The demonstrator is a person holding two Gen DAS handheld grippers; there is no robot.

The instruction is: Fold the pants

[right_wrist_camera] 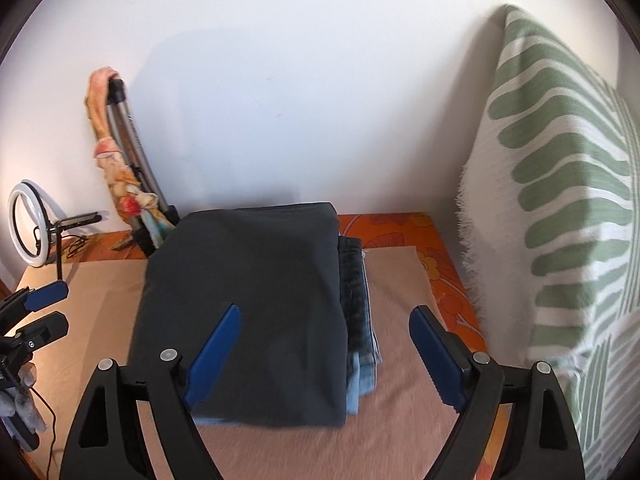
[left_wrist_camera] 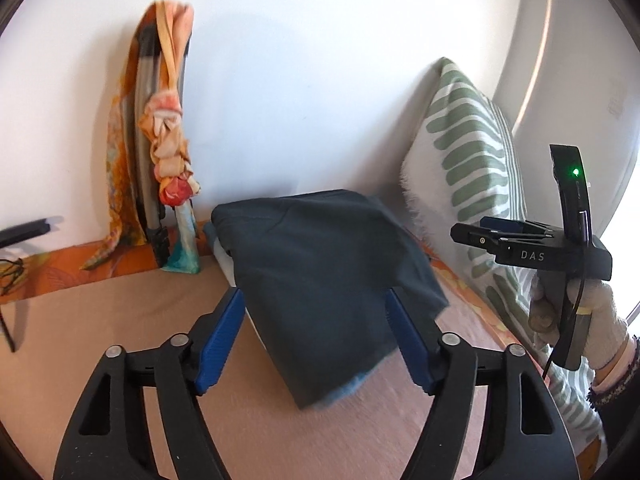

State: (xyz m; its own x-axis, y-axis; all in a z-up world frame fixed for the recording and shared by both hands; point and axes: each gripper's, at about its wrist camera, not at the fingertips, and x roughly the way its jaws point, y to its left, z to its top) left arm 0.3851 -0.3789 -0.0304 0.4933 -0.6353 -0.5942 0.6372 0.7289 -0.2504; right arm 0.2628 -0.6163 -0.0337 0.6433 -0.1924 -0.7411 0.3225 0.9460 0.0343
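Observation:
Dark grey folded pants [left_wrist_camera: 320, 264] lie on top of a stack of folded jeans [right_wrist_camera: 360, 320] on the tan surface; they also show in the right wrist view [right_wrist_camera: 252, 300]. My left gripper [left_wrist_camera: 314, 334] is open and empty, its blue fingers held just above and either side of the near end of the pants. My right gripper [right_wrist_camera: 324, 354] is open and empty, over the stack's near right edge. The right gripper also shows from the side in the left wrist view [left_wrist_camera: 472, 236], to the right of the stack. The left gripper shows in the right wrist view [right_wrist_camera: 44, 304].
A green-striped white pillow [right_wrist_camera: 568, 200] leans on the wall at the right. A tripod wrapped in orange floral cloth [left_wrist_camera: 160, 152] leans on the wall at the back left. A ring light [right_wrist_camera: 30, 224] stands at the far left. An orange floral cover [right_wrist_camera: 400, 228] edges the tan mat.

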